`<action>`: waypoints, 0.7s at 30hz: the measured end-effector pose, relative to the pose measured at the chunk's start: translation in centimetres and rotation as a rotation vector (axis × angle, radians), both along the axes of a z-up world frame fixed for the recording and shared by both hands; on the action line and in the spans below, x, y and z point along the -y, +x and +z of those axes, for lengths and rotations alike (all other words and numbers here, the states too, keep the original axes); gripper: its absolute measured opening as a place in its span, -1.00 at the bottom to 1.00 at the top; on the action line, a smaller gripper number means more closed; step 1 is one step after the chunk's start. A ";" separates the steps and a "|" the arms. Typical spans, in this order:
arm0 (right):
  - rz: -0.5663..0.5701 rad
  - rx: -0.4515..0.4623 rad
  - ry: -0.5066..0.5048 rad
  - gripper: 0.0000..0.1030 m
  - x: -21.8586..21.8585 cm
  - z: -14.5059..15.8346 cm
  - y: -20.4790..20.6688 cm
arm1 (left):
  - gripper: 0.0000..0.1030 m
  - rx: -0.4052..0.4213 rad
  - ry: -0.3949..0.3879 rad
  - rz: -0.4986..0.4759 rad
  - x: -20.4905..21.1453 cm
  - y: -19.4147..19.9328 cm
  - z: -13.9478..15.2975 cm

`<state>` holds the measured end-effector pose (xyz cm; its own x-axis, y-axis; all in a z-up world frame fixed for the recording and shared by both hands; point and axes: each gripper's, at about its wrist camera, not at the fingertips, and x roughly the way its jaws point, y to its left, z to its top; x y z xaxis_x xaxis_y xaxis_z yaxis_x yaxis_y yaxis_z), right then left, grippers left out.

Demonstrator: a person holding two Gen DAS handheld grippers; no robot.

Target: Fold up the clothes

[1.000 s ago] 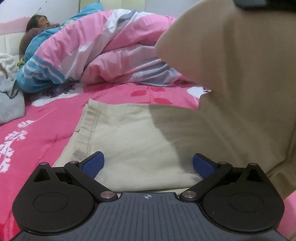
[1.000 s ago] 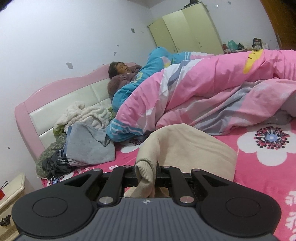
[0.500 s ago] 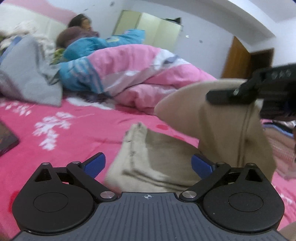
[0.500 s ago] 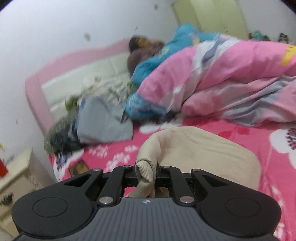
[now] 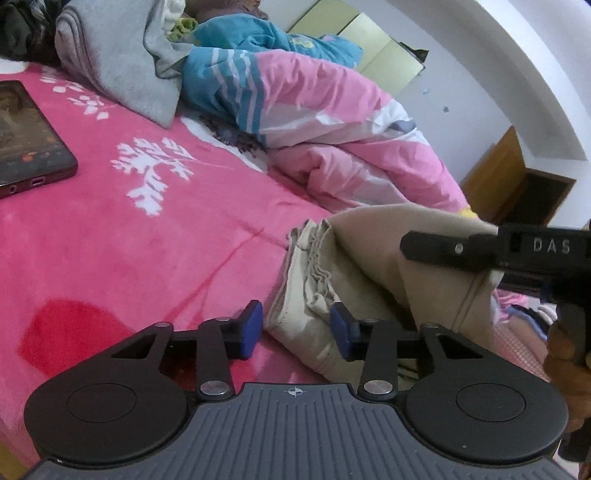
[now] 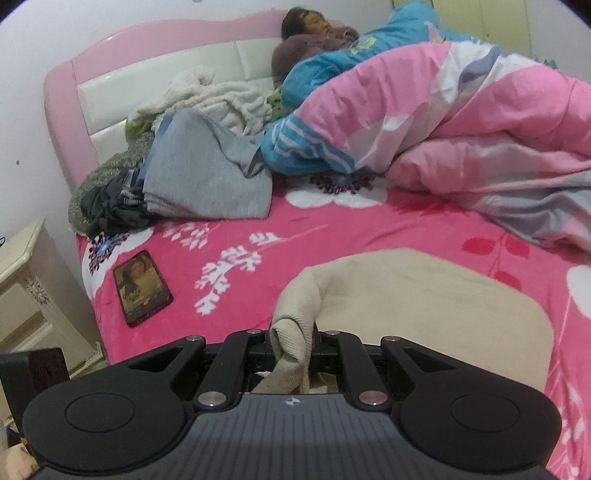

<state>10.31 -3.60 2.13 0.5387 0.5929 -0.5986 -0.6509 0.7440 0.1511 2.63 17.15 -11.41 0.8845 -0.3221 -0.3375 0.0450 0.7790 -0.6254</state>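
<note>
A beige garment (image 5: 369, 266) lies on the pink bed sheet (image 5: 129, 240), partly folded over itself. My left gripper (image 5: 295, 328) sits at its bunched near edge. The jaws are closing, the fabric edge lies between the blue pads (image 5: 253, 328), and a sliver of sheet still shows beside the left pad. My right gripper (image 6: 291, 350) is shut on a beige fold and holds that part of the garment (image 6: 424, 295) lifted above the bed. In the left wrist view its black fingers (image 5: 436, 246) show from the side, over the raised fabric.
A phone (image 6: 142, 288) lies on the sheet to the left. Grey and other loose clothes (image 6: 207, 177) are piled by the headboard. A person (image 6: 306, 26) lies under a pink and blue quilt (image 6: 461, 110) across the back. A cream nightstand (image 6: 29, 266) stands off the bed's left edge.
My left gripper's jaws have narrowed from wide open around the garment's edge, and it has rolled and swung left. The right gripper has carried its beige fold across and lower.
</note>
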 end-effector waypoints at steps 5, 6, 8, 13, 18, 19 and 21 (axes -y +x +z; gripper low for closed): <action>-0.009 0.030 0.010 -0.80 -0.2 0.9 0.1 | -0.27 0.007 -0.006 -0.007 0.0 0.2 -0.3; -0.005 0.036 0.000 -0.80 -0.5 0.8 0.1 | -0.27 0.008 -0.005 -0.008 0.0 0.2 -0.3; 0.002 0.034 -0.017 -0.80 -1.0 0.4 0.1 | -0.28 0.009 -0.007 -0.009 -0.1 0.1 -0.3; 0.027 0.005 -0.055 -0.80 -2.6 -1.1 0.4 | -0.29 0.010 -0.005 -0.012 -0.2 0.1 -0.4; 0.045 -0.047 -0.070 -0.79 -3.8 -3.0 1.1 | -0.29 0.009 -0.001 -0.011 -0.2 0.0 -0.4; 0.046 -0.064 -0.066 -0.79 -3.9 -3.6 1.3 | -0.28 0.008 -0.001 -0.011 -0.2 0.0 -0.4; 0.041 -0.100 -0.042 -0.78 -3.7 -4.6 1.7 | -0.28 0.004 -0.002 -0.009 -0.3 -0.1 -0.4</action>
<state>11.98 0.09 -2.48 0.4510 0.5864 -0.6729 -0.6641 0.7241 0.1860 2.56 17.46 -11.83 0.8829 -0.3307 -0.3334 0.0545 0.7773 -0.6268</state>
